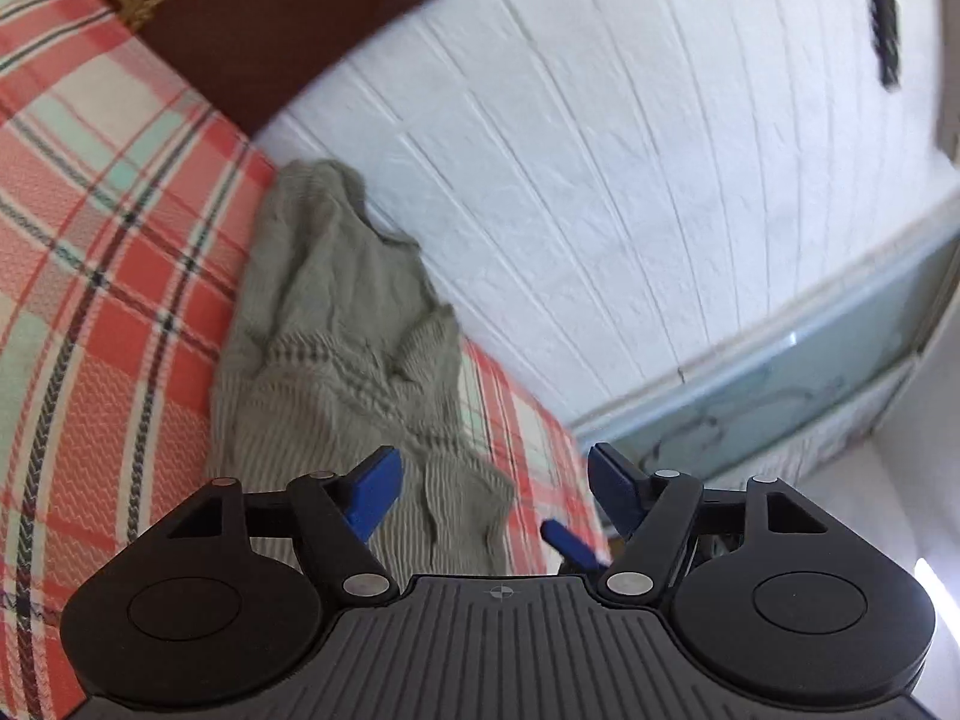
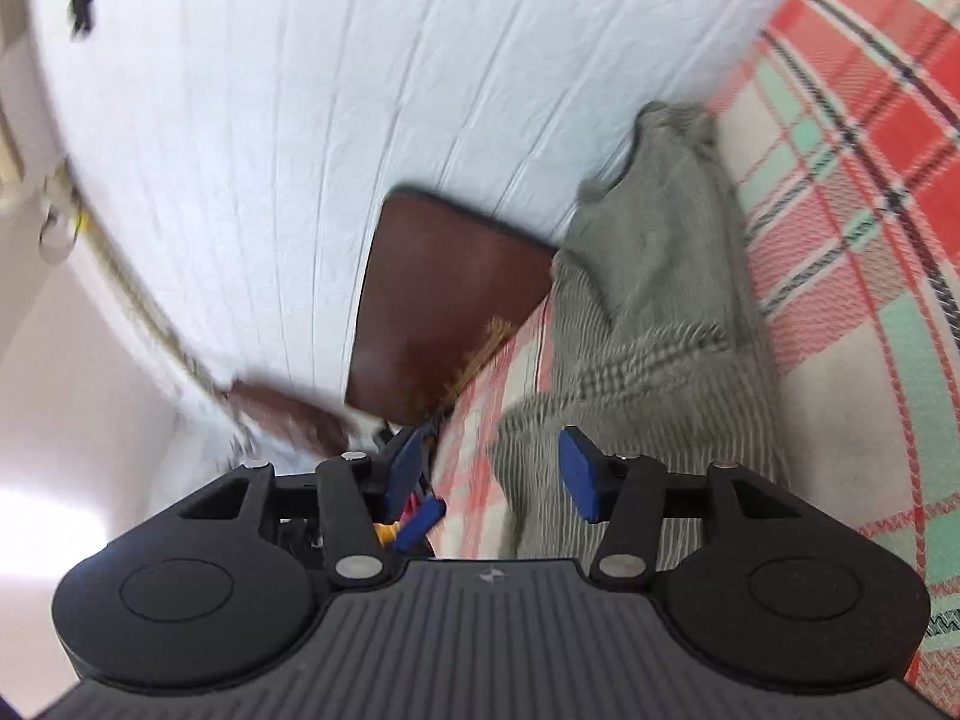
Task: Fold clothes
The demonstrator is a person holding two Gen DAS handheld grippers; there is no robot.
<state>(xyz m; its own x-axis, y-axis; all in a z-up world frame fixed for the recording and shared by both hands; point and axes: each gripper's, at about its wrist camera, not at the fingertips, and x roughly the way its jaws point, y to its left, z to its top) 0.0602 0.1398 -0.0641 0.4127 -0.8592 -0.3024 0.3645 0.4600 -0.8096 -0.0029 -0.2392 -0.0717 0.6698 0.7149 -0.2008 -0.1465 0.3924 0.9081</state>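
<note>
White panelled wall (image 1: 600, 180) fills the upper right of our left wrist view and the upper left of the right wrist view. Plaid bed cover (image 1: 90, 300), red, cream and mint, takes the left side of the left view and the right side of the right view. Dark brown headboard (image 1: 270, 18) sits upper left in the left view; in the right view it shows mid-frame, touching the cover edge. A glass panel (image 1: 810, 384) runs along the right of the left view, below the wall.

Grey knit sweater (image 1: 336, 360) lies crumpled on the cover, centre of the left view, its far end against the wall. In the right view it lies right of centre, blurred.

Our left gripper (image 1: 495, 492) hangs over the near hem, blue pads spread wide, nothing between them. Our right gripper (image 2: 489, 474) is also spread apart and empty, one pad over the sweater, the other past the bed edge. A blue tip of the other gripper shows low in each view.
</note>
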